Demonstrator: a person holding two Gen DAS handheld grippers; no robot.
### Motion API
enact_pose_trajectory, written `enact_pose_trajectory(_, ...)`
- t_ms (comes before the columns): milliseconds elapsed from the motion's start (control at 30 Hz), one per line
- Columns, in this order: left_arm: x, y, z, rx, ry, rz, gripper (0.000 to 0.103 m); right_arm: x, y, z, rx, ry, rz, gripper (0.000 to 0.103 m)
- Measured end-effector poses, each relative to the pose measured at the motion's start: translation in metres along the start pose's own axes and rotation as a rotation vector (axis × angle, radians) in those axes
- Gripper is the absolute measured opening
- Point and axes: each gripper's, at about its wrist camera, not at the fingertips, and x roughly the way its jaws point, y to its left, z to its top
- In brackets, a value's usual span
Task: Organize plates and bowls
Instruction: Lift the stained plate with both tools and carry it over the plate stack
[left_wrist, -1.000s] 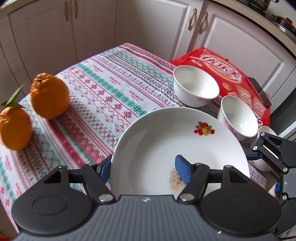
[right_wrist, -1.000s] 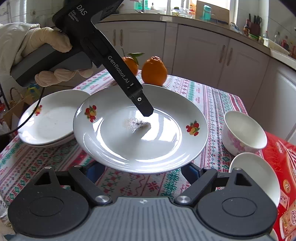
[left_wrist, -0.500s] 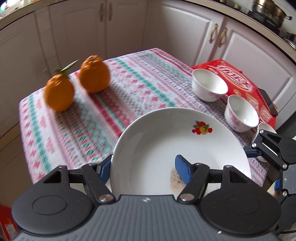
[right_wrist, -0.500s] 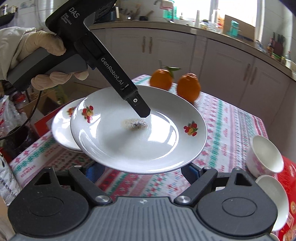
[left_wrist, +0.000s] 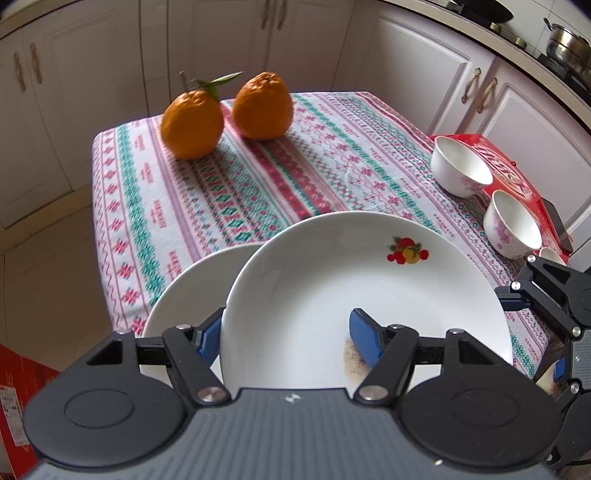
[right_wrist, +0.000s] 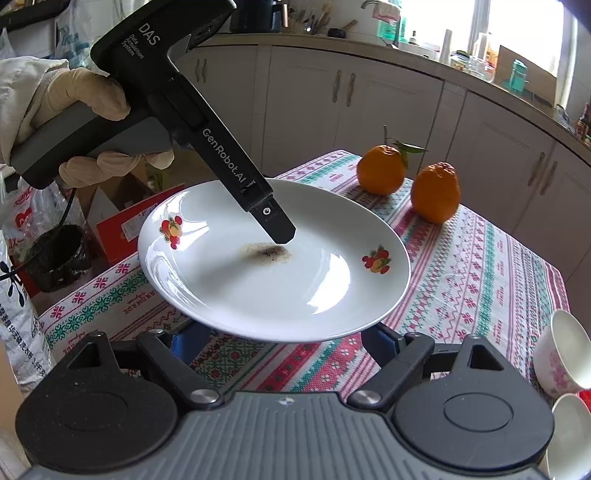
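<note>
My left gripper (left_wrist: 288, 334) is shut on a white plate (left_wrist: 362, 288) with fruit decals and a brown dirty spot (right_wrist: 266, 253). One finger lies on top of the plate (right_wrist: 258, 291) and the other under its rim. The plate hangs above the table, partly over another white plate (left_wrist: 184, 291) near the table's left edge. My right gripper (right_wrist: 282, 343) is open, its fingertips hidden below the held plate's near rim; contact cannot be told. Two white bowls (left_wrist: 460, 170) (left_wrist: 511, 229) stand at the right.
Two oranges (left_wrist: 192, 125) (left_wrist: 264, 107) sit at the far end of the patterned tablecloth (left_wrist: 258, 192). A red box (left_wrist: 506, 170) lies under the bowls at the right. Bags and a carton (right_wrist: 122, 225) stand on the floor beyond the table's left edge. A gloved hand (right_wrist: 92, 107) holds the left gripper.
The left gripper carried the held plate leftward across the table, and the lower plate now shows beneath it. The right gripper followed the same way. Neither gripper's jaws moved.
</note>
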Motion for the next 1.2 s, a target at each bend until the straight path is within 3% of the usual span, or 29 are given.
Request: enact_pose_trajectory(1200, 0.01, 0.031, -0.018, -0.097, 0.029, -0.007, 0.069, 0.016, 0.014, 0.006, -0.048, 0.023, 0.02, 0.092)
